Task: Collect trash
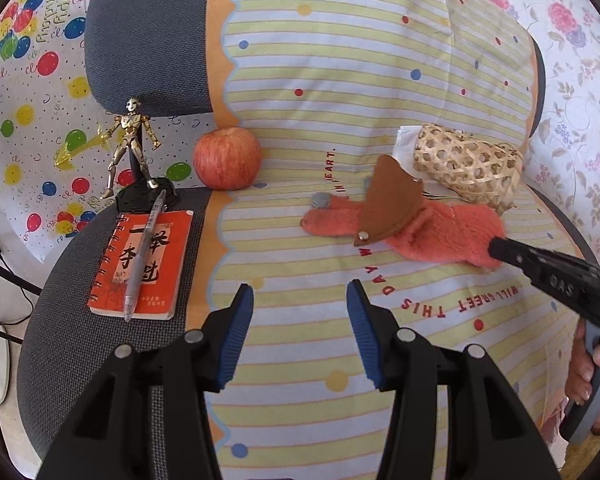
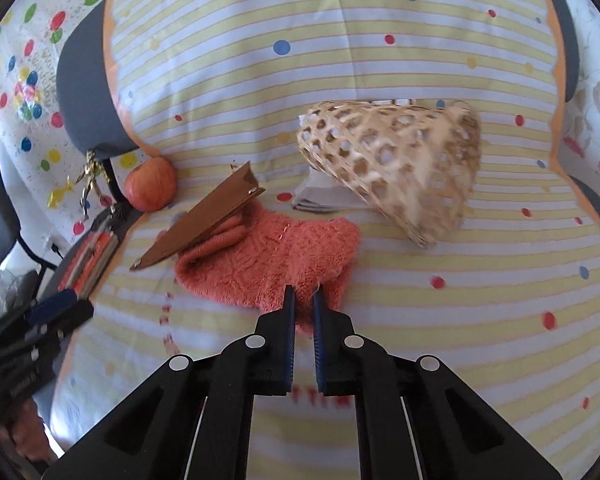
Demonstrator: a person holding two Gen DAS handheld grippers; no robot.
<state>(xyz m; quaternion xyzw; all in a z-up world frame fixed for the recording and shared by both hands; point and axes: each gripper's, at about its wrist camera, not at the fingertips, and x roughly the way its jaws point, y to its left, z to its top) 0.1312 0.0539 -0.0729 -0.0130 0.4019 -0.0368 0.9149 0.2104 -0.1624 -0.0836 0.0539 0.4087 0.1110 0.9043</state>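
While hidden rightward, notebook (image 1: 142,264) shows 1 pen (image 1: 145,252).

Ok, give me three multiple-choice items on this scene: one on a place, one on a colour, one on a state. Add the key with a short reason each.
1. Where does the pen lie?
A. on the notebook
B. inside the basket
C. under the apple

2. What colour is the fuzzy cloth?
A. green
B. coral
C. black

3. How do the right tongs stand?
A. wide open above the basket
B. nearly closed, pinching the cloth's edge
C. clamped on the apple

Key:
1 A, the pen rests diagonally across the red notebook's cover.
2 B, the cloth looks coral pink in both views.
3 B, only a narrow gap remains between the pads, with fuzzy fabric in it; the left tongs hang open.
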